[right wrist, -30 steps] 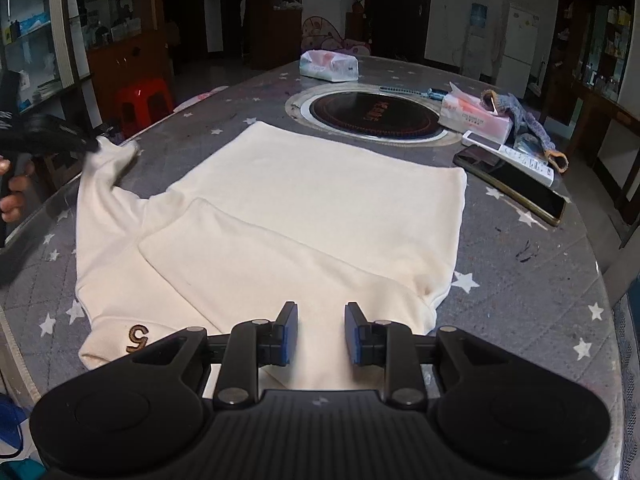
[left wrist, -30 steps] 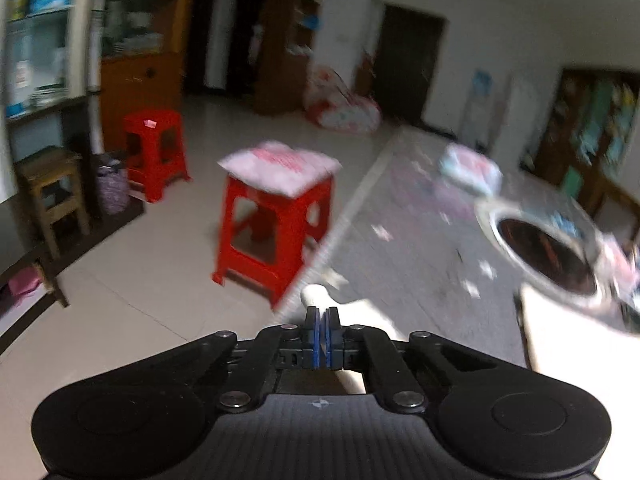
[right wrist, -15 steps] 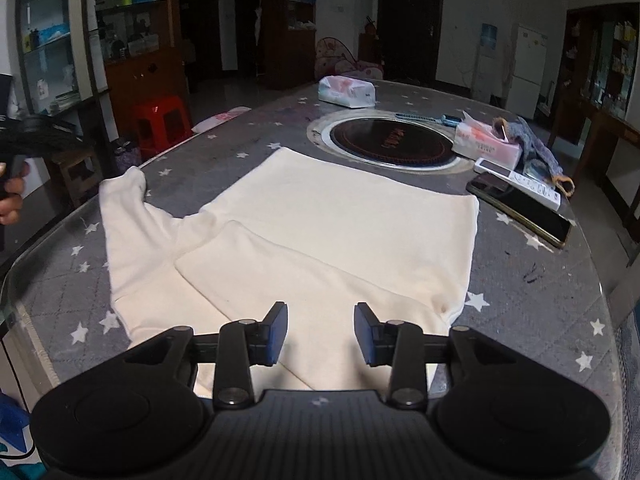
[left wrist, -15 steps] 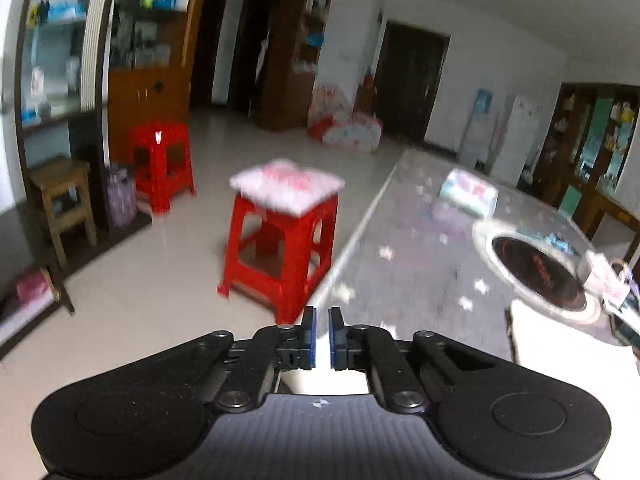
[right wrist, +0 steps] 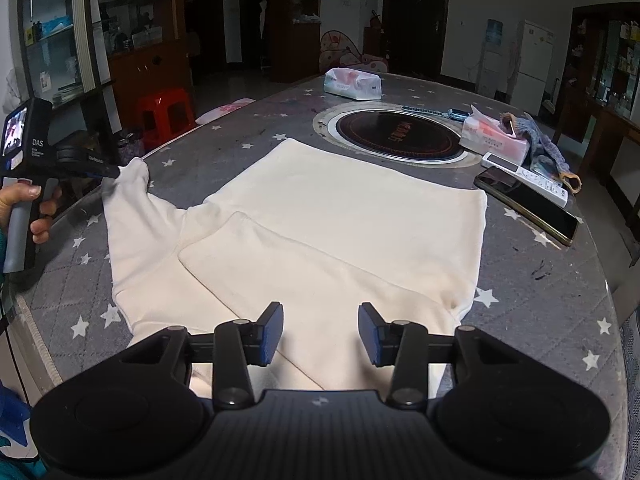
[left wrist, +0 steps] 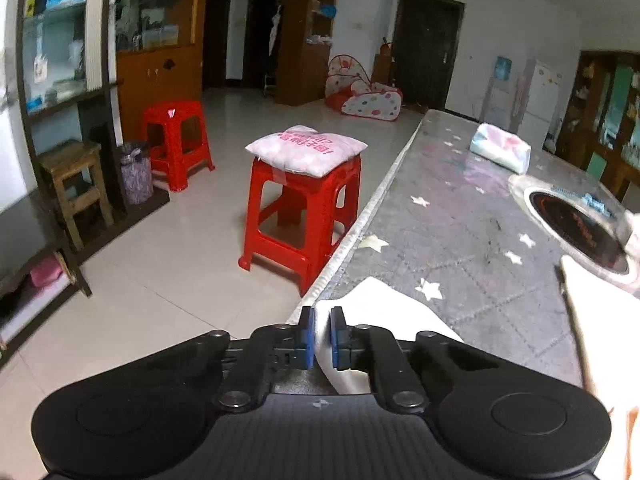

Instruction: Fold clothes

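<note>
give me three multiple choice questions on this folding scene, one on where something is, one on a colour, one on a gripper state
1. Where does the dark phone lie?
A. beside the white remote, right of the garment
B. on the red stool
C. on the garment

2. What colour is the garment?
A. navy
B. cream
C. red

3. How is the left gripper?
A. wide open over bare table
B. shut on the sleeve end
C. shut on the phone

Answers:
1. A: the phone lies next to the remote.
2. B: the garment is cream.
3. B: the left gripper pinches the sleeve end at the table's edge.
</note>
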### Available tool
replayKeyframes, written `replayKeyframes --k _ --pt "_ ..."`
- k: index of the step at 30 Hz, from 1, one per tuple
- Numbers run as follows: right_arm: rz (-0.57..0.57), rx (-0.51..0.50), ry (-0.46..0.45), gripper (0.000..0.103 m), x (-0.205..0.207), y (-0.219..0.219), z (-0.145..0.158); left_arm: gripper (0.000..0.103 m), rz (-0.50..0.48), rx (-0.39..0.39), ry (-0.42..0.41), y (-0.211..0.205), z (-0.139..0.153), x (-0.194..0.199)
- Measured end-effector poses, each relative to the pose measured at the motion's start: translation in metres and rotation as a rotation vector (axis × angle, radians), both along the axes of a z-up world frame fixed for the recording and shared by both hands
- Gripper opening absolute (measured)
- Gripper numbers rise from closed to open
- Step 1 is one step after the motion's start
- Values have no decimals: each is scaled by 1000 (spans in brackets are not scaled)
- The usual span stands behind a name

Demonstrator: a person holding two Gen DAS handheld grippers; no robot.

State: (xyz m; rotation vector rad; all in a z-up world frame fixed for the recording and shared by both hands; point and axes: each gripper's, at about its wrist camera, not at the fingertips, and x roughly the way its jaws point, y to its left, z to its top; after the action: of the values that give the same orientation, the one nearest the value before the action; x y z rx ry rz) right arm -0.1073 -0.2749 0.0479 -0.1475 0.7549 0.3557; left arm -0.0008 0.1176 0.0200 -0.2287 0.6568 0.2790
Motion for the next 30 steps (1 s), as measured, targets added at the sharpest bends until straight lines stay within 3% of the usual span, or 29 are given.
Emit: replayKeyframes --k 3,7,13,18,19,22,23,25,28,30 --pt "3 9 -8 42 -2 0 2 5 7 -29 -46 0 17 -10" --pt "0 24 -20 42 -4 -2 4 5 -79 -41 -131 -25 53 -28" --pt "-20 65 -41 42 -9 -12 7 5 -329 -102 -243 -98 103 -54" --pt "-62 93 -44 42 -14 -27 6 11 -567 -115 -290 -171 115 -72" --pt "-71 98 -40 42 -15 -30 6 15 -589 -88 -290 -183 111 -75" --pt "-91 112 -31 42 -17 -38 5 54 -635 -30 -277 -204 97 -83" --pt "-98 115 -30 42 -18 -40 5 61 -640 -15 -276 -204 92 -86" --pt "-102 120 -29 42 -19 -43 6 69 -636 8 -276 -198 85 -91" --pt "-99 125 -24 42 -15 -43 7 99 -615 33 -278 -184 77 -99" --pt "-87 126 -21 42 -11 -37 7 103 -591 31 -283 -170 74 -101"
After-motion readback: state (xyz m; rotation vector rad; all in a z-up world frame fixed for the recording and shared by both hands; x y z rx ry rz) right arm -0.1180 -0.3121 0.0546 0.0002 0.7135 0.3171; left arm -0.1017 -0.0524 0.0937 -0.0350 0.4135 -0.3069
